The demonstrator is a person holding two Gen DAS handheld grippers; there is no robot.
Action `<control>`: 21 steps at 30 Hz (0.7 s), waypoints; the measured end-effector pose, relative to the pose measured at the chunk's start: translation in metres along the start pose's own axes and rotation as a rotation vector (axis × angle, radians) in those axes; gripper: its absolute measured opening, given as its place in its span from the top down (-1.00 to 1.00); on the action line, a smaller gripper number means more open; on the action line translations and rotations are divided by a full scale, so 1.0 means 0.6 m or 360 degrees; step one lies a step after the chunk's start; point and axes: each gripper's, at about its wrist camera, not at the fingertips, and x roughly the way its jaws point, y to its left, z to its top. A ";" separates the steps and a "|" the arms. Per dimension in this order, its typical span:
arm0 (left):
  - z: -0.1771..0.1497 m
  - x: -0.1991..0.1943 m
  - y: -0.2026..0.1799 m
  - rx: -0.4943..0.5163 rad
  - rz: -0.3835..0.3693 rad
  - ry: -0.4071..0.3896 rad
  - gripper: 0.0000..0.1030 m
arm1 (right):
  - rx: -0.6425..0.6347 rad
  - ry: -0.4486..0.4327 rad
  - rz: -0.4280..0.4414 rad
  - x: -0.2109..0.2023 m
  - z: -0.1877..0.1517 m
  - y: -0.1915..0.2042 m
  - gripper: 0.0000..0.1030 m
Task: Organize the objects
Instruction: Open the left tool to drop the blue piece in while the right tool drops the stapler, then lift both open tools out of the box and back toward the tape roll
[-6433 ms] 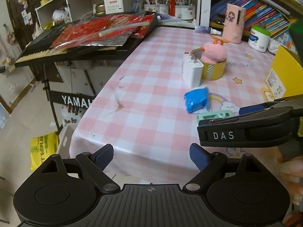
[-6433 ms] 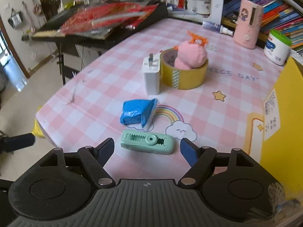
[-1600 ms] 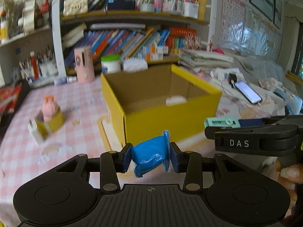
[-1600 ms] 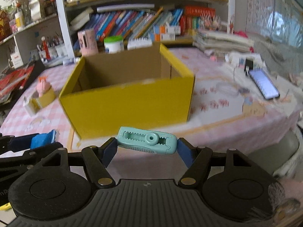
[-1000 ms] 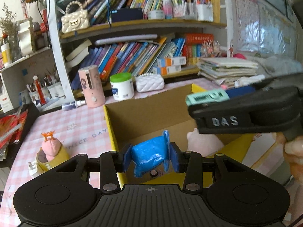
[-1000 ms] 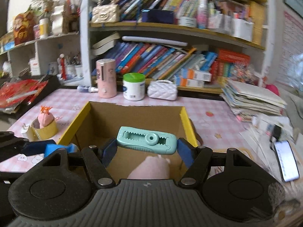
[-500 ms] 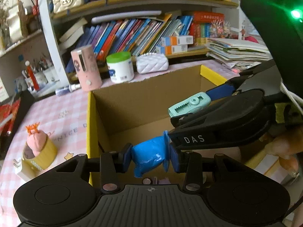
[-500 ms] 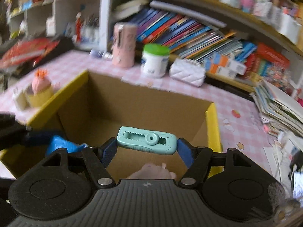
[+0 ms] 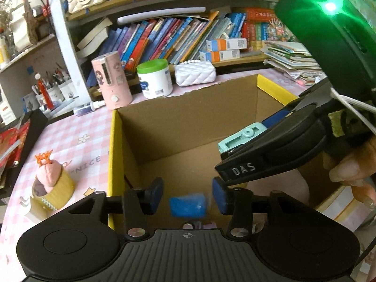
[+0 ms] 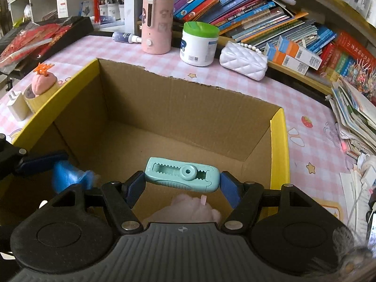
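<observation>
A yellow cardboard box (image 9: 112,155) stands open on the pink checked table; it also shows in the right wrist view (image 10: 278,141). My left gripper (image 9: 188,196) is open above the box's near left corner. The blue packet (image 9: 187,206) is loose between its pads, blurred, dropping into the box; it also shows in the right wrist view (image 10: 70,176). My right gripper (image 10: 182,183) is shut on the mint green clip (image 10: 182,174) over the box's inside. The clip also shows in the left wrist view (image 9: 242,138). A pink plush (image 10: 188,208) lies on the box floor.
Left of the box stand a yellow tape roll with a pink toy (image 9: 50,183) and a white charger (image 10: 16,107). Behind the box are a pink dispenser (image 10: 156,23), a green-lidded jar (image 10: 199,43) and a white quilted pouch (image 10: 243,60). Bookshelves line the back.
My left gripper has opened and let go of the blue packet, which is falling into the box. My right gripper has stayed over the box, still holding the clip.
</observation>
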 end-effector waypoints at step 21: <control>-0.049 -0.127 0.036 -0.0155 0.0033 -0.0280 -0.74 | 0.0445 -0.0535 -0.0348 -0.173 -0.102 0.010 -0.67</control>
